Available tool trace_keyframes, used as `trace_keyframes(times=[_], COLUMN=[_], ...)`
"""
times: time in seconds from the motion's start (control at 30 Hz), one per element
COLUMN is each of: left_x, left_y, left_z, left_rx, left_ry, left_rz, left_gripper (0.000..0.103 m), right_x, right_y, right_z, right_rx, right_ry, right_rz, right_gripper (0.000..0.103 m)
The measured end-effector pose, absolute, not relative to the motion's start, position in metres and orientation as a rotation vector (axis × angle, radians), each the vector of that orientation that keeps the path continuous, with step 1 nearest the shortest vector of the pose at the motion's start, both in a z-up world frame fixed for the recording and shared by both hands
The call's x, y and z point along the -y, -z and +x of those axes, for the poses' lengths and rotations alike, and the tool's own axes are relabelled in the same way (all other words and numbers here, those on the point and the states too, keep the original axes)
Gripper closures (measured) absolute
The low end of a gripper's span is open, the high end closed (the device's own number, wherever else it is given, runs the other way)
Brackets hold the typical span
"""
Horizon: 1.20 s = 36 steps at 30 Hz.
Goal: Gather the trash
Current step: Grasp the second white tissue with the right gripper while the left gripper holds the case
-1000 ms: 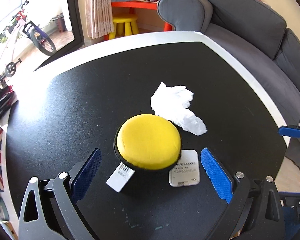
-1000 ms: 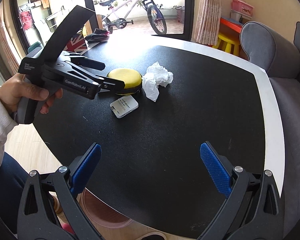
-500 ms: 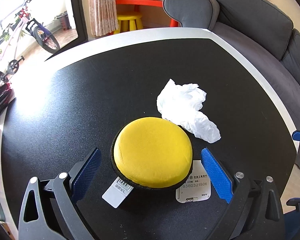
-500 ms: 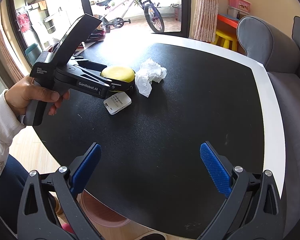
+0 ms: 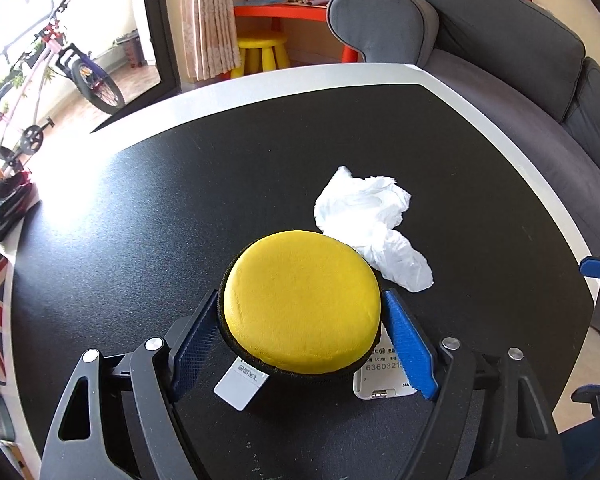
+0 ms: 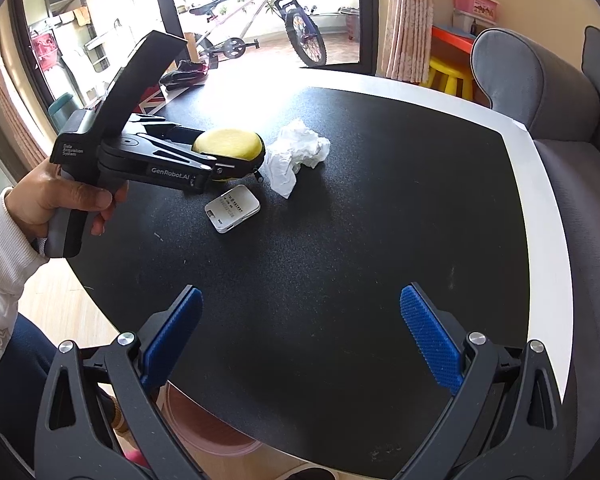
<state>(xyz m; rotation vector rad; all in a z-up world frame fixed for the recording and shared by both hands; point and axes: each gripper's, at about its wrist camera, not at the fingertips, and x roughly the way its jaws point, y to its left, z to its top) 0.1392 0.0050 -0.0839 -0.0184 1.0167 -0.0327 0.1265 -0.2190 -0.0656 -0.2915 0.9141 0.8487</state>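
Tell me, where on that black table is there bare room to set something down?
The near half of the table, between the right gripper and the white card reader, is bare. It's crowded far left: the yellow case in the left gripper, with the crumpled tissue alongside.

A black table with a white rim (image 5: pixel 140 208) carries everything. Near its middle sits a round yellow sponge pad with a black base (image 5: pixel 300 300). Just beside the pad lies a crumpled white tissue (image 5: pixel 364 212). A small white card-like device (image 6: pixel 232 208) lies partly under the pad, and a white label card (image 5: pixel 240 384) pokes out under its near edge.
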Motion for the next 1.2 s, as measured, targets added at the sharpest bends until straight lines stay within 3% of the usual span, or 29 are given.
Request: trace_keyframes(times=[0.63,1.2], left_x=[-0.036,-0.063], left_y=[0.046,0.04], left_z=[0.107,0.089], left_rx=[-0.956,-0.944], left_ry=[0.003,-0.014], left_rz=[-0.062,-0.11], left_gripper=[0.026,0.026], right_x=[0.161,0.096], right_y=[0.039,0.053], right_z=[0.162,0.213], right_rx=[-0.877,-0.997], right_ry=[-0.852,-0.863], right_rz=[-0.295,-0.359], right_gripper=[0.005,0.005])
